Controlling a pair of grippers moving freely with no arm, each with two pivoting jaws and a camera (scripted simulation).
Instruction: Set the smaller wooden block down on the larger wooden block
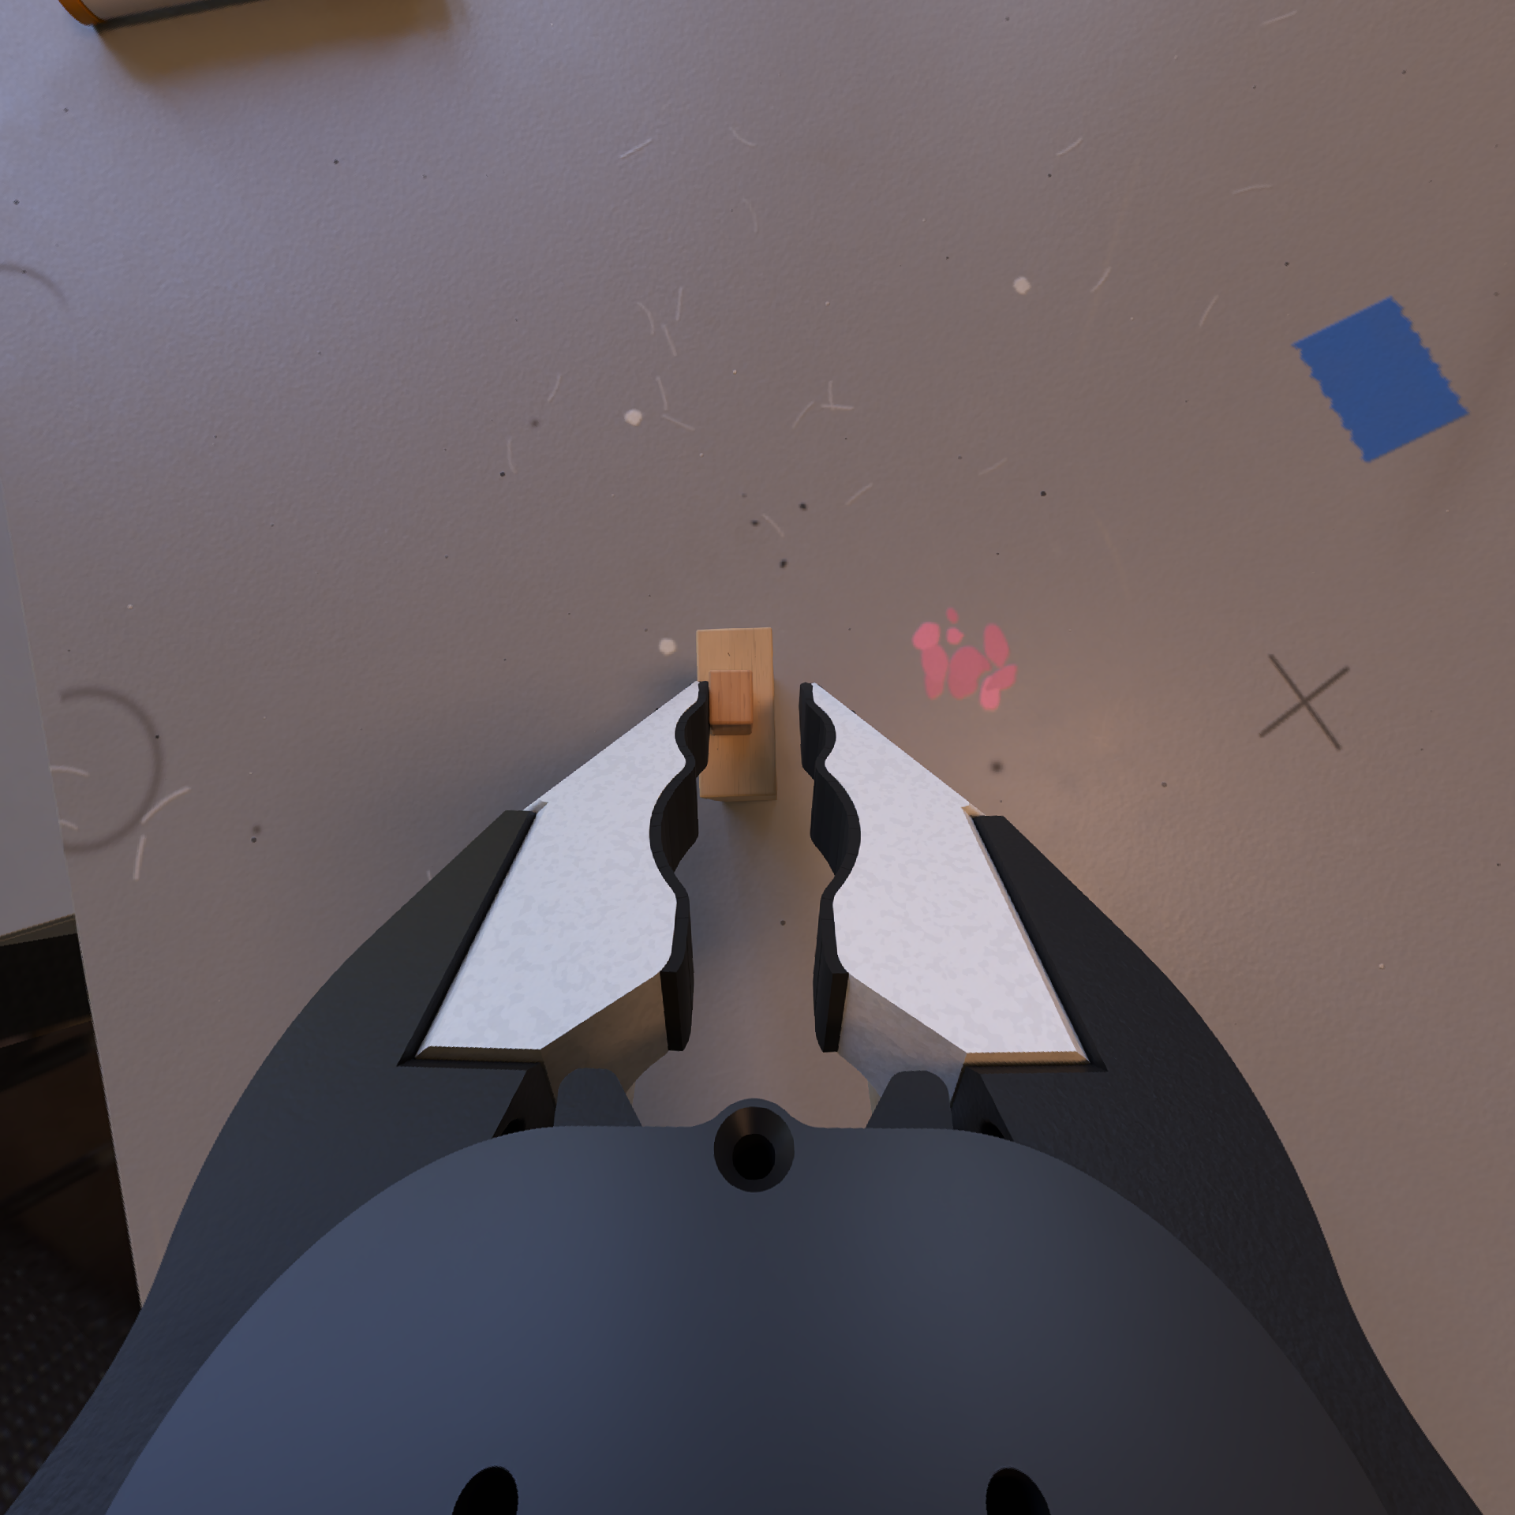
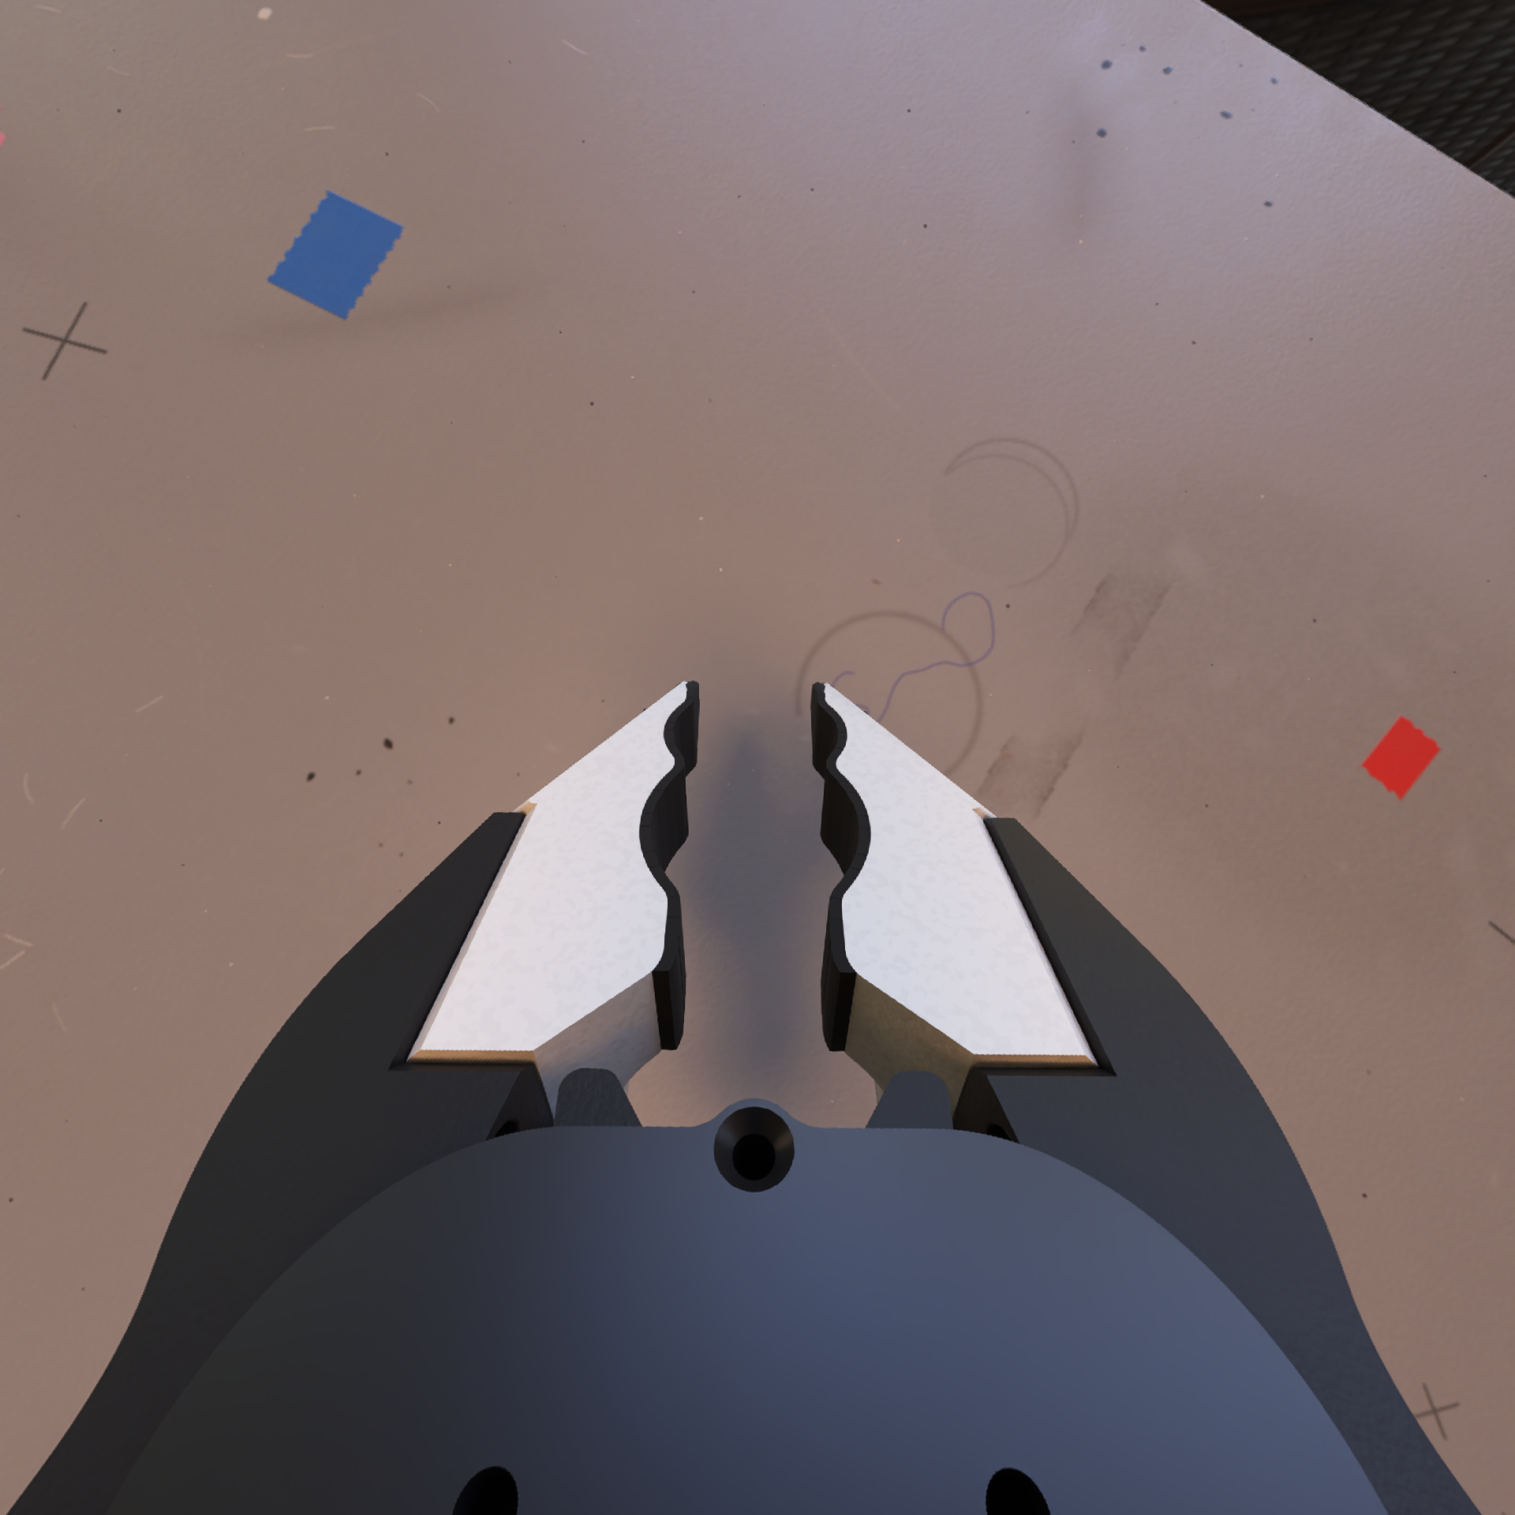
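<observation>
Looking down from the left wrist view, the left gripper [image 1: 752, 689] hung over the table [image 1: 1066, 533] with its jaws parted at a moderate width and nothing between them. Right there at the tips sat the larger wooden block [image 1: 742, 758], pale and rectangular, flat on the table. And on top of it, the smaller wooden block [image 1: 730, 698], darker and more orange, resting toward the far end and close to the left edge! The left fingertip [image 1: 702, 697] looked to be right at the small block's side; whether it touched could not be told. The right fingertip stood clear of both blocks.

Around them the left view showed a pink blotch [image 1: 963, 662] just right of the blocks, a drawn cross [image 1: 1303, 702] farther right, a blue patch [image 1: 1380, 379] up beyond that, and faint ring marks [image 1: 111, 766] at the left. At the top left corner lay the edge of an orange-rimmed object [image 1: 123, 8], too cropped to identify.

Over to the right wrist view, and no blocks at all. The right gripper [image 2: 754, 693] hovered over bare table, jaws likewise apart and empty. This view shared the blue patch [image 2: 336, 254] and a cross [image 2: 64, 340], and added a red patch [image 2: 1400, 756], a thin purple squiggle [image 2: 955, 643] and the table's far edge [image 2: 1394, 123].
</observation>
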